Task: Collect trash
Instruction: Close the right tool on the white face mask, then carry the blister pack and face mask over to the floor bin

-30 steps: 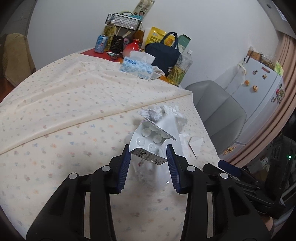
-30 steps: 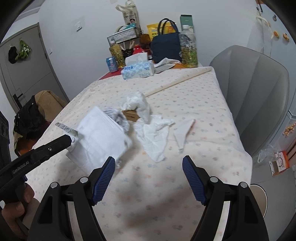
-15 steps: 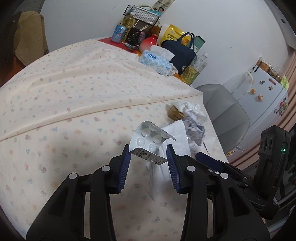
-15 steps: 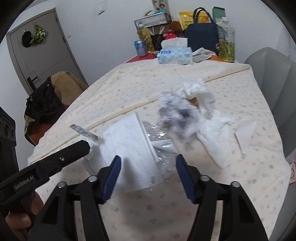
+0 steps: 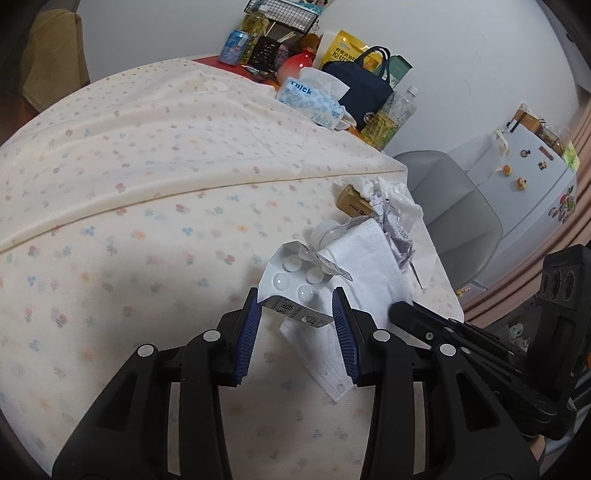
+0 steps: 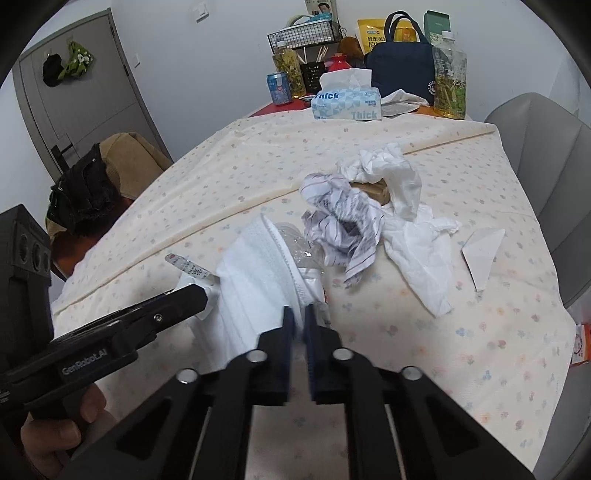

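Observation:
My left gripper (image 5: pixel 295 306) is shut on a silver blister pack (image 5: pixel 299 273) and on the white face mask (image 5: pixel 362 266) that hangs under it, just above the flowered tablecloth (image 5: pixel 147 206). My right gripper (image 6: pixel 300 317) is shut on the mask's (image 6: pixel 255 280) right edge, next to a clear plastic cup (image 6: pixel 295 247). Beyond lie crumpled striped paper (image 6: pixel 340 218), a small brown carton (image 6: pixel 373 188), white tissues (image 6: pixel 421 251) and a triangular paper scrap (image 6: pixel 482 254).
At the table's far end stand a tissue box (image 6: pixel 345 101), a navy bag (image 6: pixel 399 62), a bottle (image 6: pixel 448 85), a can (image 6: pixel 279 86) and a wire basket (image 6: pixel 303 35). A grey chair (image 6: pixel 546 155) is at the right, a fridge (image 5: pixel 524 177) beyond it.
My right gripper went from wide open to shut on the mask's edge after moving left to it. My left gripper sank a little with the blister pack and mask.

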